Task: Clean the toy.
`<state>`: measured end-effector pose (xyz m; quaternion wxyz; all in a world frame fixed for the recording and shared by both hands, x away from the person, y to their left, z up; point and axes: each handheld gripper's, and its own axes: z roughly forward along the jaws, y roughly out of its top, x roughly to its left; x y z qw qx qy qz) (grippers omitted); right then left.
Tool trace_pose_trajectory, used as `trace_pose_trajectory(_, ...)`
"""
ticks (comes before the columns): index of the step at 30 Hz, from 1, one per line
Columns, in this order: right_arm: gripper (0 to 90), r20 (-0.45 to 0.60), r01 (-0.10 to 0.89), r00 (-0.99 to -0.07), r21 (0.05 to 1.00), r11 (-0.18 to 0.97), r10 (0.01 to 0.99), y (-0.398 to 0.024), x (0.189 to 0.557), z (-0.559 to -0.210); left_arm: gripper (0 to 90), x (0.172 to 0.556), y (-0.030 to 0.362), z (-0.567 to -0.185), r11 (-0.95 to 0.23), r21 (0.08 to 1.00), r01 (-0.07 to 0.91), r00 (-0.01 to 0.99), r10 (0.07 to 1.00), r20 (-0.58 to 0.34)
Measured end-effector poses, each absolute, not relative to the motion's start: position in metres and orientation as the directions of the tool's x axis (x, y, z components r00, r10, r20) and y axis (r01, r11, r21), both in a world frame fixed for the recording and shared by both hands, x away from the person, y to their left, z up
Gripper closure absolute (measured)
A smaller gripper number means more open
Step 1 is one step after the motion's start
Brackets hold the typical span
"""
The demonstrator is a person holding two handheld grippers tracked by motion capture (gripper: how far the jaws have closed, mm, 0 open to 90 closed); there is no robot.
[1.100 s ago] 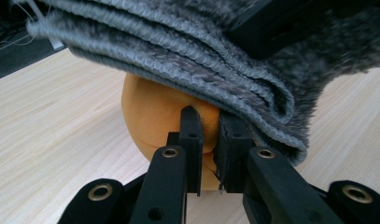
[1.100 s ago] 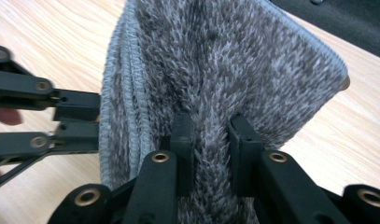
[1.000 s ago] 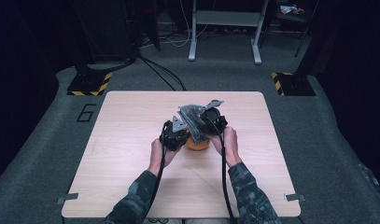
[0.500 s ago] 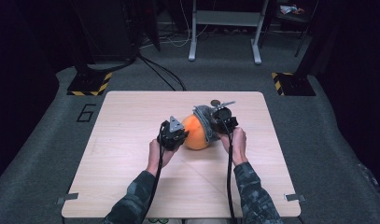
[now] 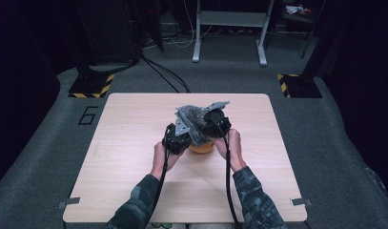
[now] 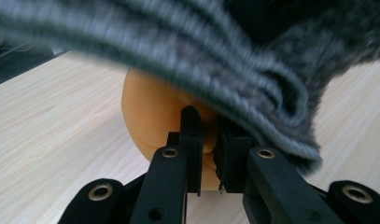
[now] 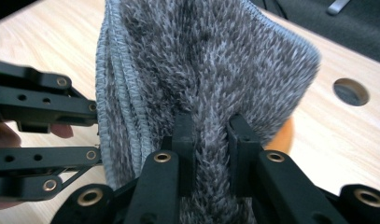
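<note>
Both forearms come in from the near edge of the desk [image 5: 134, 191] and meet a little past its middle, with the hands close together. The left tongs [image 5: 176, 139] lie low, just beside an orange ball-like object [image 5: 202, 147] that rests on the desk. The right tongs [image 5: 211, 121] are held higher and carry a grey fuzzy cloth [image 5: 194, 117] over the orange object, so that from above most of the object is covered.

The left gripper view shows what the high view hides: the left tongs [image 6: 207, 140] are nearly closed, with their jaws pinching the ribbed edge of the grey cloth [image 6: 253, 88] right against the side of the orange object [image 6: 155, 107], and the cloth hangs over the top of the object.

In the right gripper view the right tongs [image 7: 210, 135] are closed on a fold of the grey cloth [image 7: 201, 60], which stands up between the jaws. The left tongs [image 7: 43, 130] appear at the left side, touching the cloth edge. A small part of the orange object [image 7: 282, 135] appears behind the cloth, and a round hole [image 7: 350, 91] is in the desk top nearby
</note>
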<state>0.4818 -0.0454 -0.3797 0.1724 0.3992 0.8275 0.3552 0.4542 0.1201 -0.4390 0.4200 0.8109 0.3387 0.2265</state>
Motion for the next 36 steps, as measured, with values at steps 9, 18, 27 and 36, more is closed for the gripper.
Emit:
trace_pose_trajectory(9, 76.7, -0.041, 0.560, -0.595, 0.695, 0.450, 0.803, -0.044, 0.492, -0.396, 82.2, 0.454, 0.121, -0.440, -0.418, 0.835, 0.359, 0.671, 0.737, 0.081)
trace_pose_trajectory(18, 76.7, -0.083, 0.608, -0.498, 0.677, 0.416, 0.863, -0.061, 0.504, -0.401, 82.2, 0.454, 0.122, -0.440, -0.409, 0.837, 0.365, 0.663, 0.745, 0.075)
trace_pose_trajectory(27, 75.3, 0.036, 0.593, -0.512, 0.737, 0.323, 0.858, -0.091, 0.488, -0.391, 81.4, 0.457, 0.127, -0.441, -0.392, 0.832, 0.394, 0.638, 0.768, 0.060)
trace_pose_trajectory(36, 75.1, 0.038, 0.603, -0.461, 0.747, 0.281, 0.887, -0.132, 0.465, -0.392, 81.0, 0.459, 0.130, -0.443, -0.368, 0.831, 0.418, 0.615, 0.788, 0.040)
